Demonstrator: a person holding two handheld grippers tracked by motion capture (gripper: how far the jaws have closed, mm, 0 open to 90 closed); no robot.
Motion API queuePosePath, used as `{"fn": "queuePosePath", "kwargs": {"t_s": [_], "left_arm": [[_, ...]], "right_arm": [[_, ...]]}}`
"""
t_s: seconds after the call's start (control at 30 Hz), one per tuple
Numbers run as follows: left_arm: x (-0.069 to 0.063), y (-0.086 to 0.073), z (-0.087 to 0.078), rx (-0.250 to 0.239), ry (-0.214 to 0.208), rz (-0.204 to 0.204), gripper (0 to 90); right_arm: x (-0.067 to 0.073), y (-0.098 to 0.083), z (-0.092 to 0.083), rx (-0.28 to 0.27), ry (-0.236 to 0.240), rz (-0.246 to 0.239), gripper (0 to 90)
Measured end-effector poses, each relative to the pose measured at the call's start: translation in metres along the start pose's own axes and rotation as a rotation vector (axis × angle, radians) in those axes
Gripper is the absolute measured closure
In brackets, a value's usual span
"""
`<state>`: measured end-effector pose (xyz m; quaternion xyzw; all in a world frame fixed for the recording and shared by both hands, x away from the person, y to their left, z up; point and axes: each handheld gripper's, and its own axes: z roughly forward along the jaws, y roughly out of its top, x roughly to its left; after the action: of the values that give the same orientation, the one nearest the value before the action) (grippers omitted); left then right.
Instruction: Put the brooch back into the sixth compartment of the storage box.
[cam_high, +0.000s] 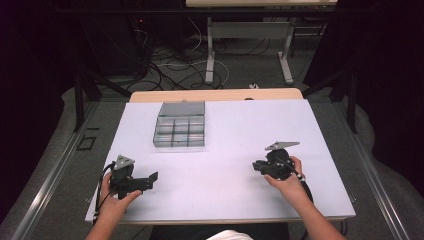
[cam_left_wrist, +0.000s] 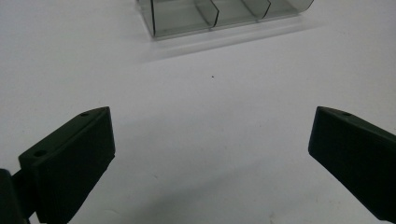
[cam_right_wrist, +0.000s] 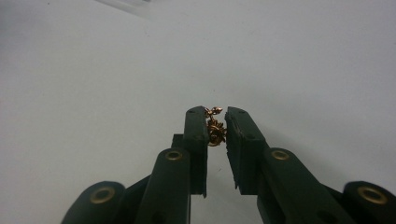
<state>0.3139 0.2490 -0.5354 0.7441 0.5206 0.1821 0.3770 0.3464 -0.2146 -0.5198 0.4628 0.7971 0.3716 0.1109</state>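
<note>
With the gold trinket (cam_right_wrist: 215, 130) pinched between the jaws of the clenched right tool (cam_right_wrist: 216, 113) and the left tool (cam_left_wrist: 210, 140) released, carry it level over the bench (cam_high: 225, 150) to the organiser (cam_high: 180, 125) without easing the grip.

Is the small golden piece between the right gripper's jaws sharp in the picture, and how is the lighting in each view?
Right gripper view: the golden piece is slightly soft, the sheet behind evenly lit. Left gripper view: the divided box is mildly blurred, with a soft shadow. High view: bright white sheet, dark surroundings.
</note>
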Motion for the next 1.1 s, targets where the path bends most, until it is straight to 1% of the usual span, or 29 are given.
{"fn": "queuePosePath", "kwargs": {"t_s": [0.27,0.43,0.5,0.53,0.57,0.73,0.77,0.8,0.83,0.87,0.97,1.0,1.1], "left_arm": [[0.0,0.0,0.0,0.001,0.0,-0.001,0.4],[0.0,0.0,0.0,0.003,-0.002,-0.002,0.4],[0.0,0.0,0.0,0.003,-0.002,-0.003,0.4],[0.0,0.0,0.0,0.002,-0.002,-0.003,0.4],[0.001,0.001,-0.001,0.021,-0.014,0.001,0.4],[0.001,0.001,-0.001,0.02,-0.015,-0.002,0.4],[0.001,0.001,-0.001,0.02,-0.014,-0.002,0.4],[0.001,0.001,-0.001,0.019,-0.014,-0.002,0.4],[0.002,0.001,-0.002,0.023,-0.011,0.005,0.4],[0.002,0.001,-0.002,0.023,-0.011,0.004,0.4],[0.002,0.001,-0.001,0.02,-0.014,-0.001,0.4],[0.002,0.001,-0.001,0.02,-0.015,-0.001,0.4],[0.002,0.001,-0.001,0.02,-0.014,-0.001,0.4]], "right_arm": [[0.004,0.007,0.002,0.002,0.02,0.014,79.1],[0.006,0.013,0.003,0.003,0.033,0.009,79.1],[0.007,0.016,0.003,0.006,0.034,0.0,79.1],[0.008,0.017,0.003,0.007,0.041,0.005,79.1],[0.009,0.019,0.003,0.011,0.04,0.003,79.1],[0.011,0.027,0.004,0.019,0.046,-0.012,79.1],[0.012,0.028,0.004,0.024,0.053,-0.006,79.1],[0.012,0.029,0.004,0.025,0.053,-0.016,79.1],[0.013,0.031,0.004,0.029,0.055,-0.011,79.1],[0.013,0.032,0.004,0.028,0.057,-0.017,79.1],[0.014,0.036,0.005,0.035,0.063,-0.01,79.1],[0.013,0.038,0.005,0.034,0.065,-0.018,79.1],[0.015,0.042,0.005,0.041,0.064,-0.023,79.1]]}}
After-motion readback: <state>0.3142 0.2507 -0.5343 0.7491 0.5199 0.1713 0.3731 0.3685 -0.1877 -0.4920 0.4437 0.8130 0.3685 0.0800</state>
